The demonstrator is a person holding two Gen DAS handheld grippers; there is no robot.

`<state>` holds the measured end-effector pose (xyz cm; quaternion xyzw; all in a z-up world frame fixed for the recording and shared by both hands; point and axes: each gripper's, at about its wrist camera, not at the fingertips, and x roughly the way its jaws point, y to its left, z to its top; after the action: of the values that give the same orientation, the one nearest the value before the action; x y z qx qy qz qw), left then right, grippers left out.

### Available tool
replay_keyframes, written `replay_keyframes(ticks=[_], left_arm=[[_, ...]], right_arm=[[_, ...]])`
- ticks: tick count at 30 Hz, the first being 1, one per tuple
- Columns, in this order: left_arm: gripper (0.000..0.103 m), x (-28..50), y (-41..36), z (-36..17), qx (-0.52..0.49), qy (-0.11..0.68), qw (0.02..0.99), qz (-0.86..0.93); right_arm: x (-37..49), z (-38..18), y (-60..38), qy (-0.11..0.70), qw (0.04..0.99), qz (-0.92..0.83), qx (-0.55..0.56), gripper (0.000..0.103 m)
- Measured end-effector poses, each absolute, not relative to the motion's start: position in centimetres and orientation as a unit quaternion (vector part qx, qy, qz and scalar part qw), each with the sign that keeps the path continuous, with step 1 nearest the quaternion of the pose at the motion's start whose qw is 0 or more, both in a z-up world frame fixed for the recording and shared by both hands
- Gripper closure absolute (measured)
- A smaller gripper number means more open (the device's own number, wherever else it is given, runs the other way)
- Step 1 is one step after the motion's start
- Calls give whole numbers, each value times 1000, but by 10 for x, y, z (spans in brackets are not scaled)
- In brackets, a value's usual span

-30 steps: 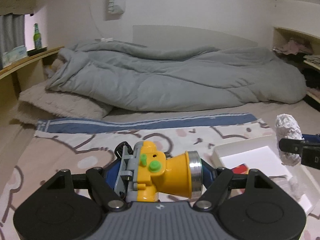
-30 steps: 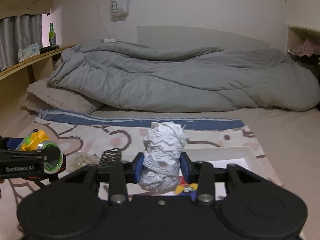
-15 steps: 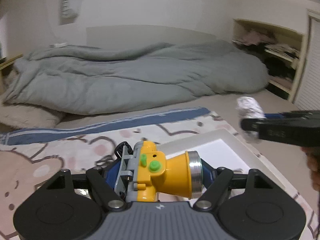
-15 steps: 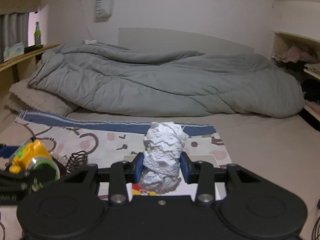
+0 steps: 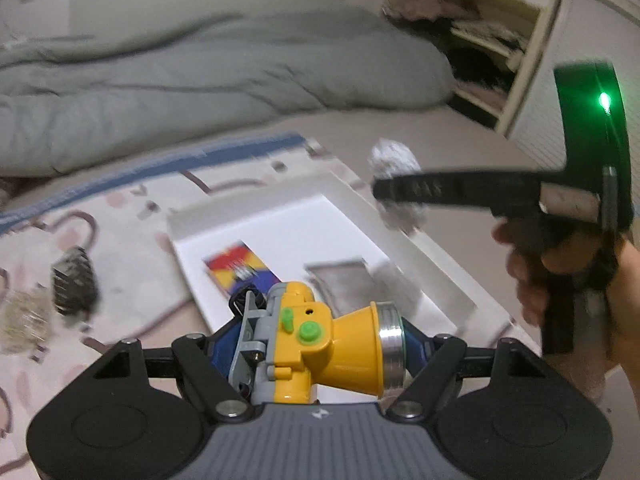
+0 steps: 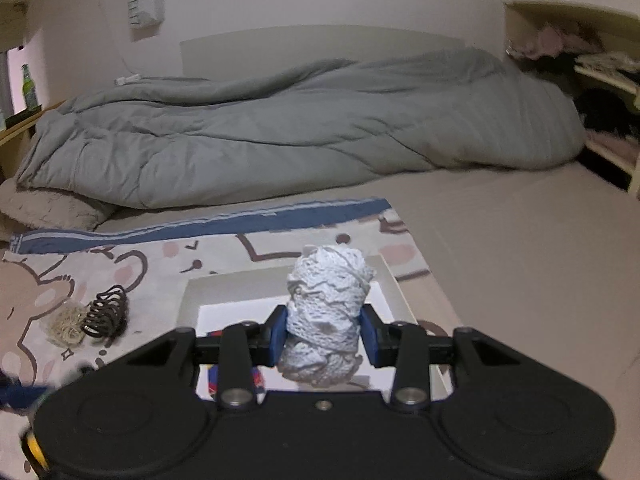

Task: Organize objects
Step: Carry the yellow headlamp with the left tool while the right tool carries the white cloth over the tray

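Observation:
My left gripper [image 5: 316, 344] is shut on a yellow headlamp [image 5: 320, 344] with green buttons and a silver rim, held above the near edge of a shallow white box [image 5: 372, 208]. Inside the box lie a colourful card [image 5: 240, 268] and a grey packet [image 5: 344, 280]. My right gripper [image 6: 324, 336] is shut on a roll of white lace [image 6: 326, 312], hovering over the same white box [image 6: 192, 292]. In the left wrist view the right gripper [image 5: 396, 192] with the lace roll [image 5: 394, 160] hangs over the box's right rim, held by a hand [image 5: 560, 264].
A black claw hair clip [image 6: 106, 312] and a bundle of tan bands [image 6: 66, 324] lie on the patterned sheet [image 6: 120, 264] left of the box. A rumpled grey duvet [image 6: 280, 132] fills the back of the bed. Open shelves [image 5: 480, 48] stand at the right.
Both grippers swung to the right and tipped downward, so the white box now sits under them. The headlamp and the lace roll stay gripped as before.

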<state>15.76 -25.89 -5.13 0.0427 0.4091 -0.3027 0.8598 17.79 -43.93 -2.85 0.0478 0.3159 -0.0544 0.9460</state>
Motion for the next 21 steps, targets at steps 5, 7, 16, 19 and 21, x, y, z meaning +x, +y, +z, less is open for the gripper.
replay_keyframes(ticks=[5, 7, 16, 19, 21], left_arm=[[25, 161, -277, -69, 49, 453, 833, -314], [25, 167, -283, -79, 53, 470, 825, -309], [25, 193, -293, -119, 60, 513, 810, -277], [25, 198, -293, -127, 69, 505, 819, -265], [25, 202, -293, -131, 71, 496, 826, -258]], right_arm=[[175, -36, -452, 319, 944, -56, 60, 64], [176, -40, -454, 323, 943, -54, 61, 64], [175, -51, -463, 335, 939, -48, 62, 64], [175, -54, -468, 339, 937, -53, 64, 64], [174, -56, -472, 339, 937, -57, 65, 64]])
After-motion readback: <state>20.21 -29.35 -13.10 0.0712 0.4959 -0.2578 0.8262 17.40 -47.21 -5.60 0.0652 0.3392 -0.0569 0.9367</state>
